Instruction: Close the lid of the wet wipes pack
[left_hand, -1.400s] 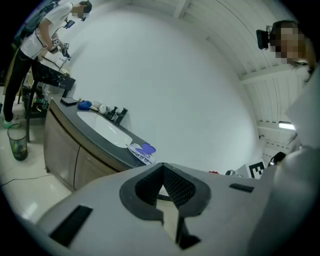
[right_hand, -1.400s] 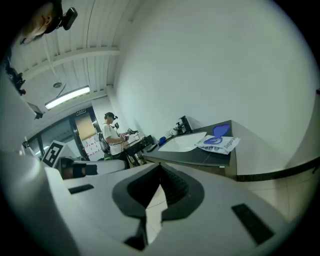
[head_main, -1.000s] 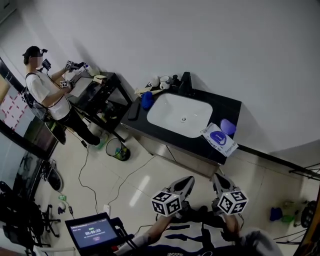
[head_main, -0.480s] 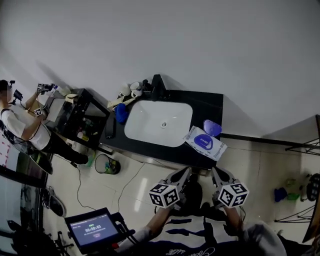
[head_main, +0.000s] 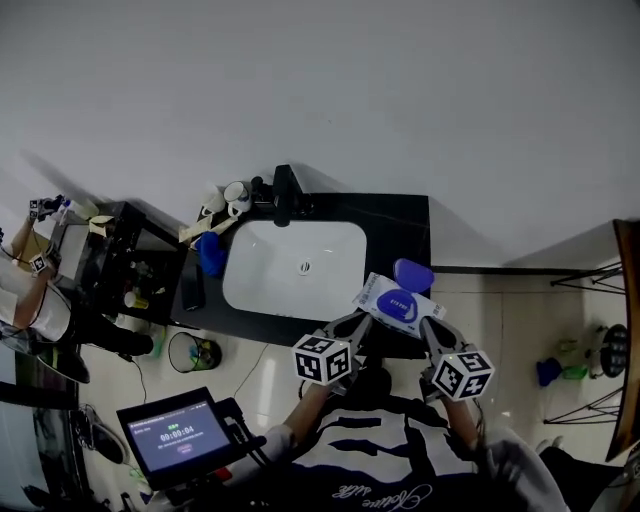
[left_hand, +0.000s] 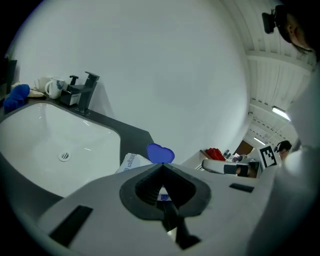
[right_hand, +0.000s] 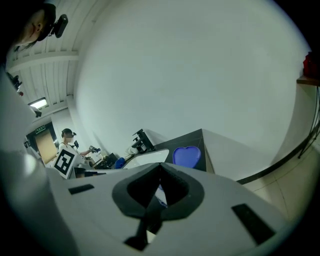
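The wet wipes pack (head_main: 392, 303), white with a blue label, lies on the black counter (head_main: 405, 225) to the right of the white basin (head_main: 290, 268). Its blue heart-shaped lid (head_main: 413, 273) stands open at the pack's far end, and shows as the lid (left_hand: 160, 153) and the lid (right_hand: 186, 156) just beyond both jaw tips. My left gripper (head_main: 357, 323) is shut and empty at the pack's near left corner. My right gripper (head_main: 431, 326) is shut and empty at its near right corner. Whether either touches the pack is unclear.
A black faucet (head_main: 283, 192), two mugs (head_main: 225, 196) and a blue cloth (head_main: 209, 254) sit at the basin's far left. A black cart (head_main: 120, 265), a bin (head_main: 190, 352) and a tablet screen (head_main: 178, 436) are on the left. Another person (head_main: 30, 290) stands at far left.
The view has swung toward the counter, and both grippers have come forward from over the floor to the near edge of the wipes pack. Both jaws stay shut.
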